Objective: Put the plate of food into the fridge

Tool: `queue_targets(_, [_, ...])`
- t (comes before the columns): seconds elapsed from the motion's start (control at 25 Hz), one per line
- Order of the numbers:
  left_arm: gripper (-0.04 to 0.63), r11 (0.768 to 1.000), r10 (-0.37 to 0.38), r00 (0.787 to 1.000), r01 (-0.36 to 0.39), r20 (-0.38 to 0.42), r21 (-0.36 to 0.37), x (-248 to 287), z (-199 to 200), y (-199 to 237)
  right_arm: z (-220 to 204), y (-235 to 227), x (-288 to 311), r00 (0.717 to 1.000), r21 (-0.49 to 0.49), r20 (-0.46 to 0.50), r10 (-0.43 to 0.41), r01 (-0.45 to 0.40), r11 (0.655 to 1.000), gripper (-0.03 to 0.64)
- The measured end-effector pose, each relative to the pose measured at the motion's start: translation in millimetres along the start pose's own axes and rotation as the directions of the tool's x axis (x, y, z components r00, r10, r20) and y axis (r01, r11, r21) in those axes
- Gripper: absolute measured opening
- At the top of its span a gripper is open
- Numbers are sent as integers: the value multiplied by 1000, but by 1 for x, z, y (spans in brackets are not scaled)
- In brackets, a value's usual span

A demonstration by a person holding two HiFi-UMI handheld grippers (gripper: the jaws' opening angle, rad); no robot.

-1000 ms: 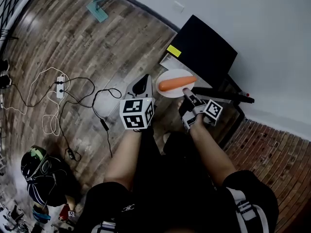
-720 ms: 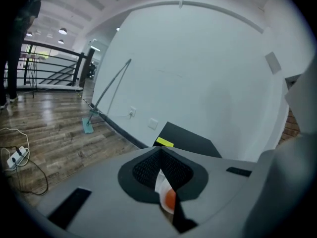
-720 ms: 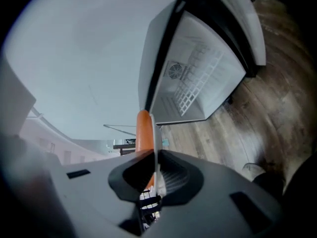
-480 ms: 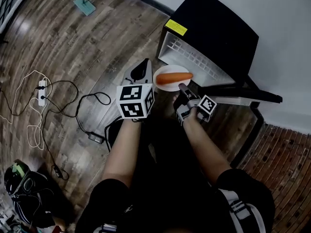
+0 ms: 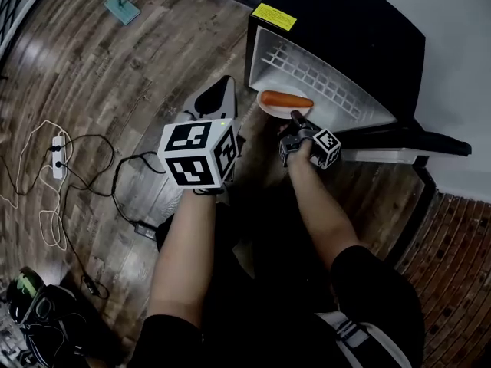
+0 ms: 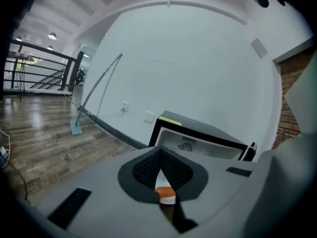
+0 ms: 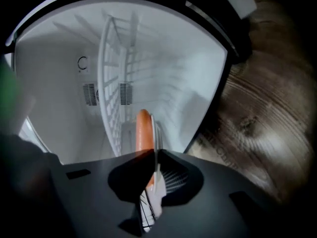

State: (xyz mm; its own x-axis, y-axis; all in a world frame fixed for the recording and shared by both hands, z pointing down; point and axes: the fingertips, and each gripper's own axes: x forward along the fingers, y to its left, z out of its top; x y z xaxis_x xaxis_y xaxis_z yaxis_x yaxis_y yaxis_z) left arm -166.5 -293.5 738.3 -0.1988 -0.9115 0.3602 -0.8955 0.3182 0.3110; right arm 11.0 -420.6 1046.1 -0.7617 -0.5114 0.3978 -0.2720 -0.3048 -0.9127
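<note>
Floor (image 5: 115, 75): wood planks, cables strewn at left.
L gripper (image 5: 217, 98): held left of plate, jaws pressed together, nothing betw. them.
R gripper (image 5: 295, 121): clamped on near rim of plate (image 5: 270, 108).
Plate: white, orange food (image 5: 286, 99) laid on it; held at fridge's open front.
Fridge (image 5: 353, 37): black, white inside w/ wire shelf (image 5: 314, 79).
Wall (image 5: 453, 21): white, behind fridge.
</note>
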Motion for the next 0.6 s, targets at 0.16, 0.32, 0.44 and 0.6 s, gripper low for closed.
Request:
queue_targets(0.16, [-2,999,-31,1000,31,7,-30,6,7,-1,19,-17,37,997,11,79,0,-1,1000,37])
queue_targets(0.32, [-2,998,-24,1000,23,-20,-61,6,-2,9,41,-20,70,984,46,179,12,-20,999,38])
queue_targets(0.44, [-2,998,-17,998,13,-54,-67,4,-12,16,62,-20,89,962,59,272,13,-30,998,38])
queue_targets(0.6, [-2,999,-26,996,23,-82,-31,2,-18,16,79,-22,105,941,39,338,-30,18,999,41])
